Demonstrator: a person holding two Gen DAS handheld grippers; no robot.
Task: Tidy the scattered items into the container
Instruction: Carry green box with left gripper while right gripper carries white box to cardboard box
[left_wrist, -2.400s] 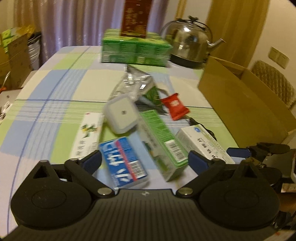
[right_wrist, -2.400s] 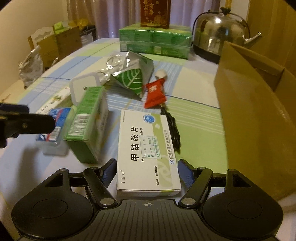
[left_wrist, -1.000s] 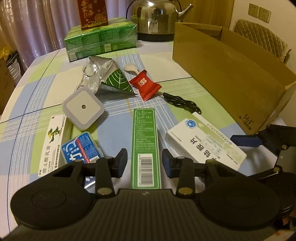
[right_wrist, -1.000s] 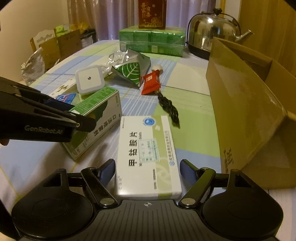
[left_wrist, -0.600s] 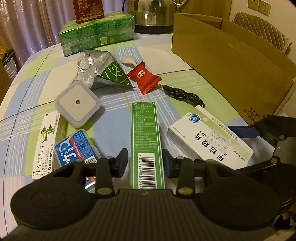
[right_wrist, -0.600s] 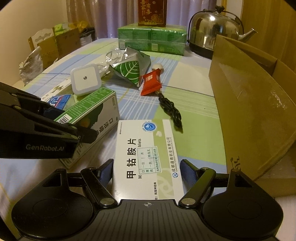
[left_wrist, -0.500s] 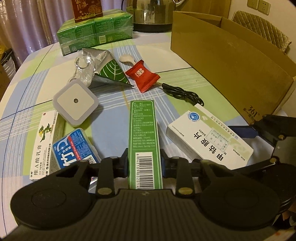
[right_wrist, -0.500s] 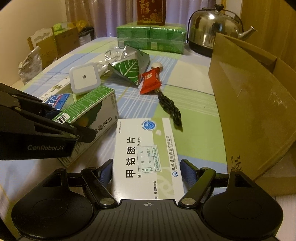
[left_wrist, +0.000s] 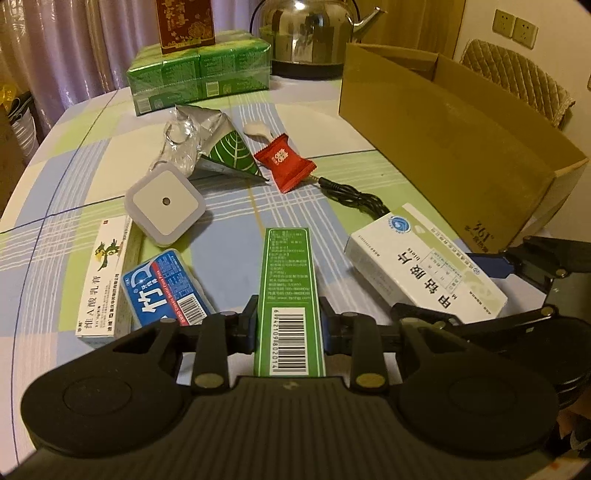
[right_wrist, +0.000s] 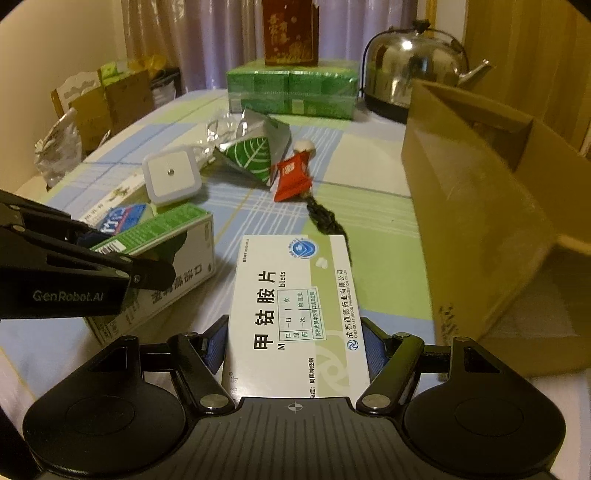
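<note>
My left gripper (left_wrist: 288, 321) is shut on the near end of a long green box (left_wrist: 288, 280), which stands on its narrow side with the barcode facing up. A flat white medicine box (right_wrist: 295, 295) lies on the checked tablecloth, and my right gripper (right_wrist: 295, 343) is open around its near end, a blue pad close to each long side. In the left wrist view the white box (left_wrist: 424, 266) lies just right of the green one. The open cardboard container (left_wrist: 443, 122) stands at the right, its near wall (right_wrist: 480, 206) beside my right gripper.
Scattered ahead are a white square night light (left_wrist: 164, 201), a blue floss case (left_wrist: 166, 288), a white ointment box (left_wrist: 101, 277), a red candy (left_wrist: 284, 162), a green-leaf foil pack (left_wrist: 229, 151) and a black cable (left_wrist: 354, 195). A kettle (left_wrist: 310, 33) and green packs (left_wrist: 199, 81) stand at the back.
My left gripper has closed from open onto the green box. The right gripper has stayed open around the white box, and it has crept slightly forward.
</note>
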